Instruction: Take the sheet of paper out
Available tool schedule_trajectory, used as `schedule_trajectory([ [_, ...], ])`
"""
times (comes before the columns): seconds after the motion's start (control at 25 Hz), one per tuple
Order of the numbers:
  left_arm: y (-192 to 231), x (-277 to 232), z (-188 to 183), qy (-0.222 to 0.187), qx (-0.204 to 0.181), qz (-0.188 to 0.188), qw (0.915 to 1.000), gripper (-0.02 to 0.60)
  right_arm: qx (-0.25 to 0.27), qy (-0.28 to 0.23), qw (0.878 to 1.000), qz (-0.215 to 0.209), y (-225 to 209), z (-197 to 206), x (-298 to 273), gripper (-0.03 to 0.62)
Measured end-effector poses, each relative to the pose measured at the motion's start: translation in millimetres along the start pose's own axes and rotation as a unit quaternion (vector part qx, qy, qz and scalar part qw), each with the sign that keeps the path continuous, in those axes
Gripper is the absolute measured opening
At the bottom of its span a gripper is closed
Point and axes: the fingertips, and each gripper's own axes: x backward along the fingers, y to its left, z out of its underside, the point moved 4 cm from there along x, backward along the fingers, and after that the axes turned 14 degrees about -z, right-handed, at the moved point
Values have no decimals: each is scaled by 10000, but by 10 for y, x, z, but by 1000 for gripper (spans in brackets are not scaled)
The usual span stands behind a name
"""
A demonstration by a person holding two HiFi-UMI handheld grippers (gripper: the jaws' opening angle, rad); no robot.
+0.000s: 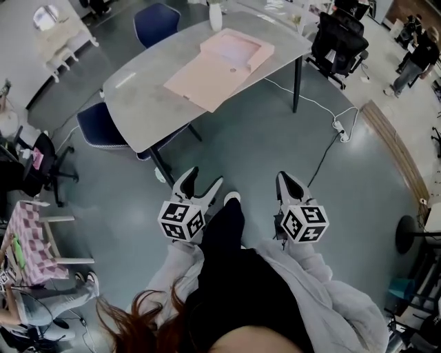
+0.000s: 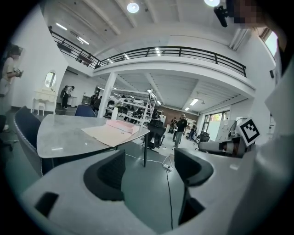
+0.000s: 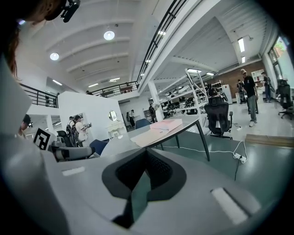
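Note:
A pink flat box lies open on the grey table, its flap spread flat toward me. I cannot make out a separate sheet of paper in it. Both grippers hang low over the floor, well short of the table. My left gripper is open with nothing between its fingers; in the left gripper view the pink box shows far ahead. My right gripper is shut and empty; the right gripper view shows the box at a distance.
Blue chairs stand at the table's far and left sides. A black office chair is at the right. A white cable and power strip lie on the floor. A white bottle stands on the table.

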Motion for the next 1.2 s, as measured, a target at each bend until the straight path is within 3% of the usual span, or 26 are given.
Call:
schedule_trajectory([
  [0.36,475,-1337,-745,33,-55,264,9996,330,209,-143,9996,123,-660,-760,-1179,9],
  [0.6,742,-1986,-1091,-5,-122,458,9989,330,208,-189,9991,304,-967,-1000,-1718,9],
  [0.96,824,-2306,-1071,236,-36,677,9974,330,109,-16,9994,329,-1082,-972,-2002,10],
  [1.2,938,-2578,-1034,400,139,577,9974,330,109,67,9995,299,-1300,-1058,-2256,10],
])
